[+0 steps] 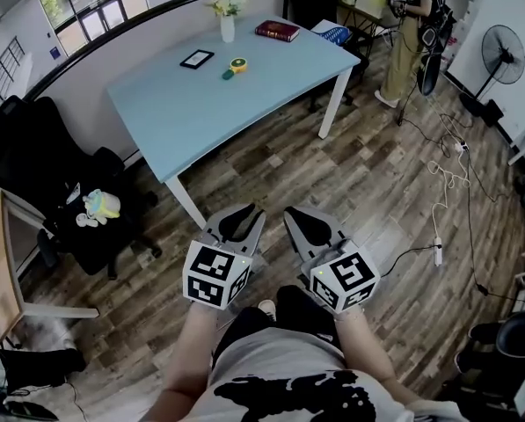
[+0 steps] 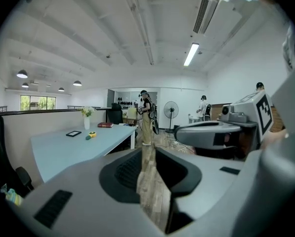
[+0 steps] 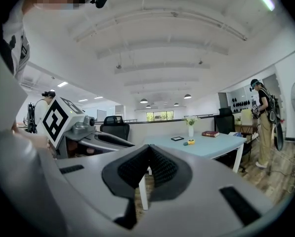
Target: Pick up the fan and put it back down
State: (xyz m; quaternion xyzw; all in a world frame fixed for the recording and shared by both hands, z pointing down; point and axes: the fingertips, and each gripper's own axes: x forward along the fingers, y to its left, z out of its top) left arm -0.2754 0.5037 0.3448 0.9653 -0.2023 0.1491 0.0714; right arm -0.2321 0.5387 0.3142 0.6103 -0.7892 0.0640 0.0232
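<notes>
Left gripper (image 1: 241, 216) hung low over the wooden floor (image 1: 350, 174), just beside the right gripper (image 1: 304, 218). Both were close to the wearer's waist and pointed roughly toward the blue tabletop (image 1: 156, 104). The left gripper view showed the jaws a little apart, with a thin strip of floorboards between the pads and nothing held. The right gripper view showed the pads meeting at the tips, closed on nothing.

Fan: I took the task's thing to be the small yellow fan (image 1: 235, 66) lying on the far half of the tabletop. It lay between the black tablet (image 1: 197, 58) and the red book (image 1: 277, 31), with the flower vase (image 1: 228, 26) behind it. It was well apart from both grippers and untouched. A pedestal fan (image 1: 502, 55) also stood on the floor at far right, near a second person (image 1: 416, 33). I judged it too big for these jaws, so not the target.

Posture: grippers carried low and side by side suited walking, not reaching. Pick-up not begun. Next I would need to get round the table's near leg (image 1: 187, 205) and open one gripper wider for the fan. Risk noted: cables (image 1: 451, 170) trailing on the floor to the right.
</notes>
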